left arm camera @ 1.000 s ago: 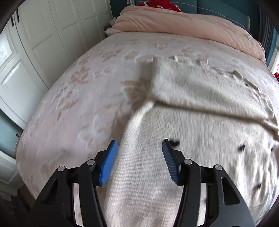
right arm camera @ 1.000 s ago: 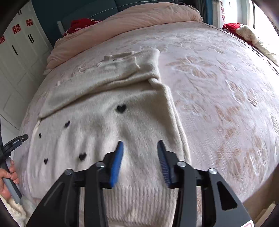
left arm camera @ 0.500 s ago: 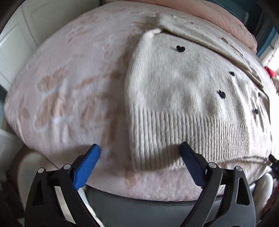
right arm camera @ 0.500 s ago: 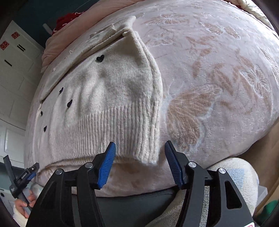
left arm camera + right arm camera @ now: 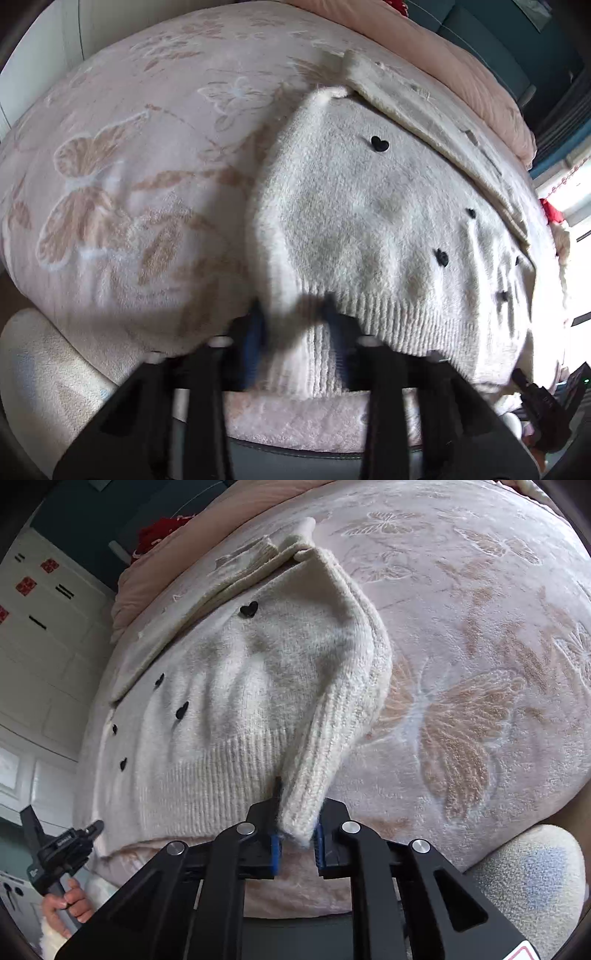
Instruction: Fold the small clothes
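Observation:
A cream knit sweater (image 5: 369,221) with small black hearts lies flat on the bed, its sleeves folded across the upper part (image 5: 443,129). Its ribbed hem hangs at the bed's near edge. My left gripper (image 5: 293,332) is blurred; its jaws are closing on the hem's left corner, which fills the gap between the pads. In the right wrist view the sweater (image 5: 240,701) has its right hem corner lifted into a ridge. My right gripper (image 5: 297,834) has its jaws closing, the blue pads pinching that corner.
A pink fleece blanket (image 5: 480,664) with butterfly patterns covers the bed, bare beside the sweater on both sides (image 5: 129,184). A folded pink duvet (image 5: 461,74) lies at the far end. White wardrobe doors (image 5: 37,646) stand at the left. A person's hand (image 5: 70,904) shows at lower left.
Both grippers came down from above the sweater's body to its near hem at the bed edge. Their jaws stood wide around the hem corners half a second ago and have now closed on them.

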Motion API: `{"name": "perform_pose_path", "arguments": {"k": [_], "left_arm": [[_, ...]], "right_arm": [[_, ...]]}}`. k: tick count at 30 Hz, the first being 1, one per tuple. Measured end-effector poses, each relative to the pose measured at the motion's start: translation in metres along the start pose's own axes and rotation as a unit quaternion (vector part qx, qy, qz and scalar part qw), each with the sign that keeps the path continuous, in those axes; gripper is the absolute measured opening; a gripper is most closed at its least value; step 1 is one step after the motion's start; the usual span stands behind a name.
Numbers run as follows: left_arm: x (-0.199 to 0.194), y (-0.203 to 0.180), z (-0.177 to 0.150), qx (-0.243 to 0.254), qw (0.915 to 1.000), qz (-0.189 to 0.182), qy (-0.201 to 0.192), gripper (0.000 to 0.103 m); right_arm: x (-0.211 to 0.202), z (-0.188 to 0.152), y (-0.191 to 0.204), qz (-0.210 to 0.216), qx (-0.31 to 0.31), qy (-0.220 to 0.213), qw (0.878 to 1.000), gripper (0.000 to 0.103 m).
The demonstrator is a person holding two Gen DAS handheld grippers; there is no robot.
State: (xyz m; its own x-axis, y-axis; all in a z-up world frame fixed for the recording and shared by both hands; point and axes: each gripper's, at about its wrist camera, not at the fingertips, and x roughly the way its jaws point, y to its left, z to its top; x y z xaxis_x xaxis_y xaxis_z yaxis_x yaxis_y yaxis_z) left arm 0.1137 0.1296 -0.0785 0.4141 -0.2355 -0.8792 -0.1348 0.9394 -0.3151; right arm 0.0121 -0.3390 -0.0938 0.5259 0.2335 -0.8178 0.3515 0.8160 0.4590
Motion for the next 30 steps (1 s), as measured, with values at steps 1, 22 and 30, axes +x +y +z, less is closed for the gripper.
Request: {"name": "perform_pose_path", "arguments": {"k": [1, 22, 30], "left_arm": [[-0.003, 0.004, 0.003, -0.011, 0.9998, -0.014, 0.004, 0.009], [0.005, 0.006, -0.003, -0.03, 0.9979, -0.056, 0.01, 0.017], [-0.074, 0.01, -0.002, -0.004, 0.9938, -0.109, -0.022, 0.006]], "right_arm": [[-0.004, 0.001, 0.002, 0.005, -0.001, -0.006, 1.0, 0.012], [0.008, 0.004, -0.014, 0.061, 0.055, 0.011, 0.997, 0.012], [-0.074, 0.011, 0.017, 0.1, -0.021, -0.038, 0.994, 0.01]]}}
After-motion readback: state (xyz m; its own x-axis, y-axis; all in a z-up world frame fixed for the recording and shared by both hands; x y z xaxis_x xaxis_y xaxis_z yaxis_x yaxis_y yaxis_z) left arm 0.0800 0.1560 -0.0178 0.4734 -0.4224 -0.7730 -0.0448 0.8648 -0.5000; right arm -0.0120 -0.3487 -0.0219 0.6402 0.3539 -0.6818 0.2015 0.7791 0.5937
